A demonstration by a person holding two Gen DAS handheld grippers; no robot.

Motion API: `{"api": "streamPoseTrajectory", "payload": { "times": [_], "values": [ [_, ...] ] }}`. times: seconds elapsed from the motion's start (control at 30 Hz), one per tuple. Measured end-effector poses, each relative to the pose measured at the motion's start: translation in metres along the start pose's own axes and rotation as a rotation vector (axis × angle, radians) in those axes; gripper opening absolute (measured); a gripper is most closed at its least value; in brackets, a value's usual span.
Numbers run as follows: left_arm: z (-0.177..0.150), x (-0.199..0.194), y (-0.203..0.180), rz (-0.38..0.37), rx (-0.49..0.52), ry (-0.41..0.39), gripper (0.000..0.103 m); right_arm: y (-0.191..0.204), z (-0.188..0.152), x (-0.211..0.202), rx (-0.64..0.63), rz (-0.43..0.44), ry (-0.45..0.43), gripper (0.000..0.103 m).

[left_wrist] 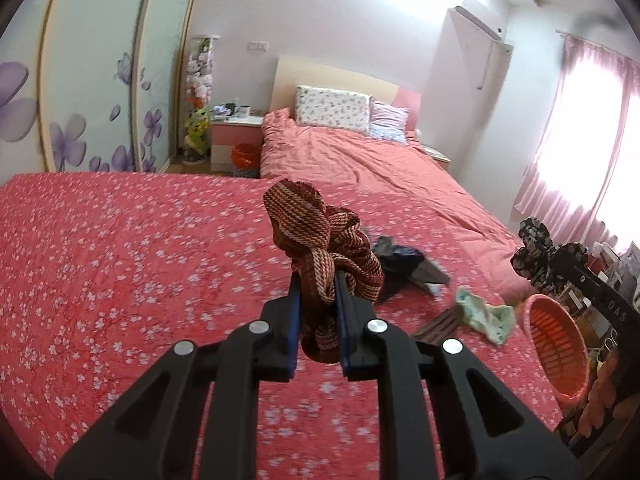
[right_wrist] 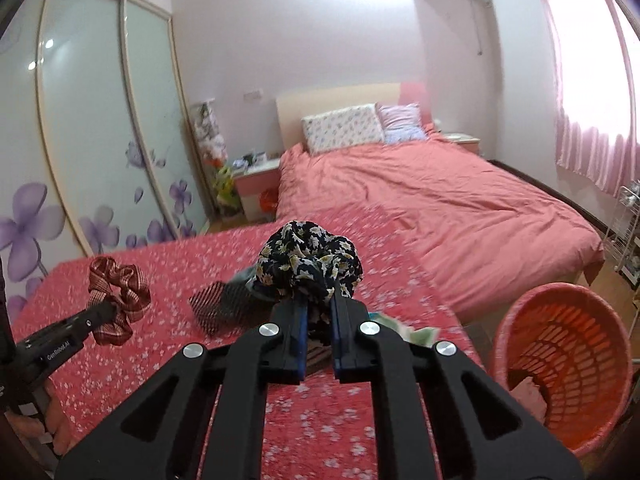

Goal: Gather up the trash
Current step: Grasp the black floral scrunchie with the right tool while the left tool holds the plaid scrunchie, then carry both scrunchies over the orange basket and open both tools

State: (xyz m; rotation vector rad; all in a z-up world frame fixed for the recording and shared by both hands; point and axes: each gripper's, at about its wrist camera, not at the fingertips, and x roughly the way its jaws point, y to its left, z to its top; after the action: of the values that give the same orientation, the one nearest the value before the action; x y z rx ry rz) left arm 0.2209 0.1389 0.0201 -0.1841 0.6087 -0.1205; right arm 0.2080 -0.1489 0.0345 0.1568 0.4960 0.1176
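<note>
My left gripper [left_wrist: 317,280] is shut on a red striped scrunchie [left_wrist: 320,240] and holds it above the red flowered cover [left_wrist: 120,260]. It also shows in the right wrist view [right_wrist: 116,300]. My right gripper [right_wrist: 319,300] is shut on a dark floral scrunchie [right_wrist: 310,264], also seen in the left wrist view [left_wrist: 544,256]. An orange slatted basket [right_wrist: 568,364] stands on the floor at the right of the cover; it shows in the left wrist view [left_wrist: 556,352] too. Dark cloth items [left_wrist: 404,264] and a pale green cloth [left_wrist: 484,312] lie on the cover.
A bed with a pink quilt [left_wrist: 360,160] and pillows [left_wrist: 332,110] lies behind. A nightstand [left_wrist: 236,136] and a small orange bin [left_wrist: 245,156] stand at its left. Sliding wardrobe doors [right_wrist: 100,140] line the left wall. A wire rack [right_wrist: 628,232] stands at the right.
</note>
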Motion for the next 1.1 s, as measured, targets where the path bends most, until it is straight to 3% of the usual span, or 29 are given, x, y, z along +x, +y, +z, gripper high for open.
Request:
{"api": "streamPoseTrajectory", "payload": {
  "times": [0.47, 1.1],
  "values": [
    [-0.001, -0.005, -0.093, -0.141, 0.098, 0.006, 0.016, -0.055, -0.005, -0.046, 0.07, -0.123, -0.092, 0.009],
    [-0.039, 0.012, -0.248, -0.392, 0.239, 0.087, 0.016, -0.145, -0.028, -0.073, 0.206, -0.269, -0.125, 0.009]
  ]
}}
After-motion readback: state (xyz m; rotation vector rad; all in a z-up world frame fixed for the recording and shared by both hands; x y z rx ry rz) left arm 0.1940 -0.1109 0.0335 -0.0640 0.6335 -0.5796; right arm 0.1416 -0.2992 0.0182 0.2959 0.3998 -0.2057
